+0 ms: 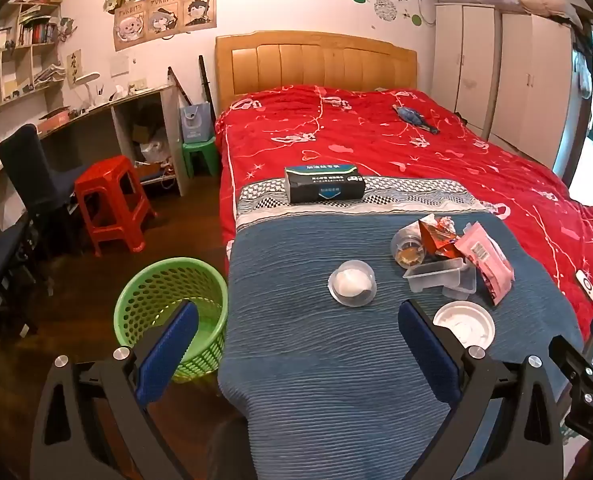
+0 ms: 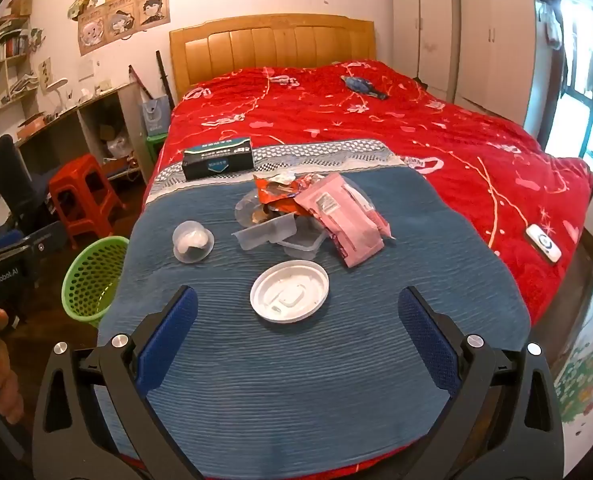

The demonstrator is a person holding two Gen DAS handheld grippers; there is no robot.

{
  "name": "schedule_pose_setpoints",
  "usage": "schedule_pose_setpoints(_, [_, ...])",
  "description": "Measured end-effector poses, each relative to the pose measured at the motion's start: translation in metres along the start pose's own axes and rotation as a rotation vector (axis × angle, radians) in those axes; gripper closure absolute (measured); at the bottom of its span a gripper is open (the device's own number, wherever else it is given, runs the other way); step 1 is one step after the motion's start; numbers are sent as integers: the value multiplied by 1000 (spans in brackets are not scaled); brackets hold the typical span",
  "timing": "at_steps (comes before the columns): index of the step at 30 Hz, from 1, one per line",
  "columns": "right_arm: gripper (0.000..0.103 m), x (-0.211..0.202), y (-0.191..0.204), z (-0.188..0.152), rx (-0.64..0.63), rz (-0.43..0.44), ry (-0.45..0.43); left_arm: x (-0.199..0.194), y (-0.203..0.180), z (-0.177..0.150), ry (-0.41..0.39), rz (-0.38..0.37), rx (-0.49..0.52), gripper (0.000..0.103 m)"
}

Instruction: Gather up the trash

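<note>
Beside the bed's foot edge stands a green basket [image 1: 172, 312]; both hand-held grippers [image 1: 296, 344] [image 2: 296, 320] spread wide, empty.

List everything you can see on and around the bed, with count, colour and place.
Round white plastic lid: one, white, near edge of blue blanket.
Small clear lidded cup: one, clear with white contents, left on blanket.
Clear plastic tray: one, transparent, blanket centre.
Pink snack wrapper: one, pink, right of tray.
Orange foil wrapper: one, orange, behind tray.
Dark tissue box: one, black-blue, blanket's far edge.
Green mesh wastebasket: one, green, floor left of bed.
Red plastic stool: one, red, floor.
White remote: one, on red quilt.
Left gripper: open, empty.
Right gripper: open, empty.
</note>
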State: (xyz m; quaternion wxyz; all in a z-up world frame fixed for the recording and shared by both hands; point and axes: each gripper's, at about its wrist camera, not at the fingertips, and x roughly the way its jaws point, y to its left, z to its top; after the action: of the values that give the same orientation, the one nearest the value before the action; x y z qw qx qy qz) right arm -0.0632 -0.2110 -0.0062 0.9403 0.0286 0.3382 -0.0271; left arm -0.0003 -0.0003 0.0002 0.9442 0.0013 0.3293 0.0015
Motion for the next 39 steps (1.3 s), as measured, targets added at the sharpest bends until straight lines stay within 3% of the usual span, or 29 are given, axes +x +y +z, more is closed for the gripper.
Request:
schedule_pose_setpoints(20, [5, -3, -1, 0, -13, -10, -22, -12, -1, 1, -52, 22, 4, 6])
schedule_pose_setpoints(39, [5, -2, -1, 0, -10, -9, -22, -10, -2, -1, -51, 22, 6, 6])
